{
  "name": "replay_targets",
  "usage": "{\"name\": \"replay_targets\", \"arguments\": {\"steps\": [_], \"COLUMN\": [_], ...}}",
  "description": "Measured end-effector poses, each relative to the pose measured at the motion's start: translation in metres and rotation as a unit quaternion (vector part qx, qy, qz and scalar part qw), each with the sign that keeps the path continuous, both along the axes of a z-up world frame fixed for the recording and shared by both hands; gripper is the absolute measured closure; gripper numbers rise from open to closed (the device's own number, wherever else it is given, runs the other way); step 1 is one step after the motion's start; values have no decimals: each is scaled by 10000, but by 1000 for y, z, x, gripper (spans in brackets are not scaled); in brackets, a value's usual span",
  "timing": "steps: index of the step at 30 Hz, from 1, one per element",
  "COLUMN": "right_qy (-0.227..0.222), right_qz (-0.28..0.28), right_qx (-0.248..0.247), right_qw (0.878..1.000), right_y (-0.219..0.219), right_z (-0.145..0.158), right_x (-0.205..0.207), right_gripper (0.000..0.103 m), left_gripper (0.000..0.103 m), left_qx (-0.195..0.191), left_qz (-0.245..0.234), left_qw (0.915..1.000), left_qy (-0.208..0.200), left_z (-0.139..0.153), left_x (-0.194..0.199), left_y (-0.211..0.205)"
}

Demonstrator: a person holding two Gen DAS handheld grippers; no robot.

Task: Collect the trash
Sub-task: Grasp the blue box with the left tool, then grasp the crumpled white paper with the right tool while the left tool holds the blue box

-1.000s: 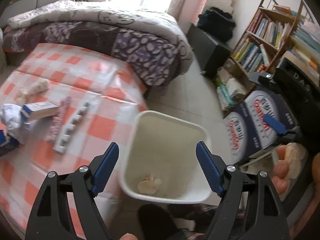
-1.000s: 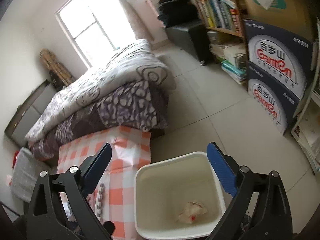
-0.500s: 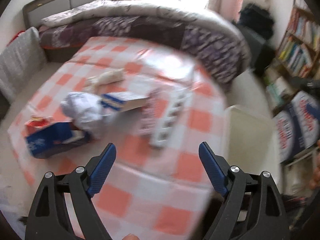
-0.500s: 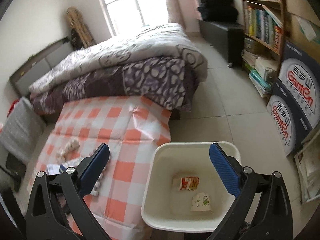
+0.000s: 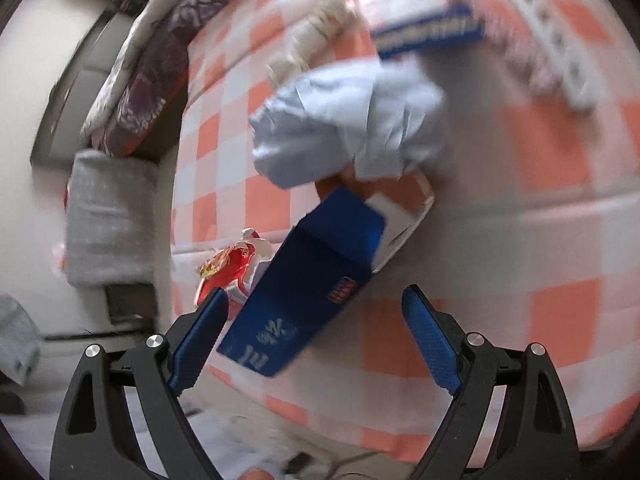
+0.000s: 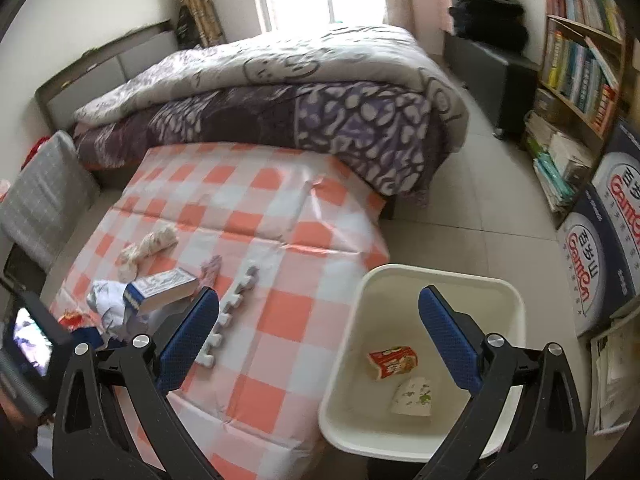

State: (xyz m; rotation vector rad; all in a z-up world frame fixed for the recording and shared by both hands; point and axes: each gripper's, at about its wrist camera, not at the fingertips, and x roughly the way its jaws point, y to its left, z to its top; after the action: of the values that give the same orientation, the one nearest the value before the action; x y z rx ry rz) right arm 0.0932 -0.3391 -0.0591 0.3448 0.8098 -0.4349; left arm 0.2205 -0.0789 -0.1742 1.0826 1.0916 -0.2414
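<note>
A blue carton [image 5: 320,280] lies at the near left of the checkered surface [image 6: 280,320], between the wide-open, empty left tool [image 5: 314,336]. The right tool [image 6: 318,336], open and empty, hovers above the white bin [image 6: 440,280] beside the bed [image 6: 280,100].

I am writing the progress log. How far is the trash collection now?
Done: a red wrapper and a white scrap lie in the bin. In hand: nothing; the open left gripper is at the blue carton. Left: crumpled paper, a small box, a foam strip.
</note>
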Motion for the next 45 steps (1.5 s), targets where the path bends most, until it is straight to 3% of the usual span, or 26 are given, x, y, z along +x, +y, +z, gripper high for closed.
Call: {"name": "replay_targets", "arguments": {"steps": [2,3,4,7,9,10,12,14,17,20,22,23,29,35,40,42,44,45], "right_qy": [86,122,146,182,205,210,185,144,82,157,200,193,412,449,553,843,1017,1034], "right_qz": [94,131,161,269,356,394,517,663,1099,1664,2008,2161,2792,2816,2922,2862,2887,2872], "right_qx": [54,77,95,108,91,88,90,45,-96,-217,-426,-541,-1059,-1105,-1022,-934,-570,-450], "right_qw": [9999,9998,9997,9994,9991,9990,9985,9977,9939,9857,9785,9747,9535,9521,9493,9499,9503,9512], "right_y": [7,10,13,24,33,36,48,60,87,121,144,155,202,211,220,220,215,213], "right_z": [-4,-5,-7,-10,-12,-12,-13,-13,-14,-20,-23,-24,-45,-66,-77,-87,-94,-95], "right_x": [7,10,13,21,27,29,34,39,49,63,75,80,131,168,190,201,206,206], "right_gripper": [7,7,7,7,7,7,7,7,7,7,7,7,7,7,7,13,53,56], "left_gripper": [22,37,46,59,62,67,71,72,73,73,73,73,73,72,72,72,72,72], "left_qx": [-28,-189,-373,-978,-1387,-1750,-2377,-3038,-4054,-4959,-5263,-5326,-5330,-5299,-5310,-5289,-5286,-5277], "left_qz": [-20,127,245,500,708,929,1378,1788,2248,2685,2802,2857,3234,3041,3004,3047,3097,3122], "left_qw": [10000,9997,9990,9939,9878,9802,9615,9358,8861,8258,8025,7960,7792,7872,7881,7879,7861,7857], "left_qy": [-13,-14,12,-35,-66,-47,-14,23,17,-104,-233,-319,-649,-846,-816,-817,-813,-817], "left_z": [-9,-9,-6,6,21,33,53,73,104,127,133,134,137,153,157,157,155,154], "left_x": [5,8,9,3,-3,-5,-10,-17,-31,-44,-50,-51,-44,-45,-46,-45,-43,-42], "left_y": [6,12,16,25,35,45,63,84,108,132,139,143,162,159,162,164,169,171]}}
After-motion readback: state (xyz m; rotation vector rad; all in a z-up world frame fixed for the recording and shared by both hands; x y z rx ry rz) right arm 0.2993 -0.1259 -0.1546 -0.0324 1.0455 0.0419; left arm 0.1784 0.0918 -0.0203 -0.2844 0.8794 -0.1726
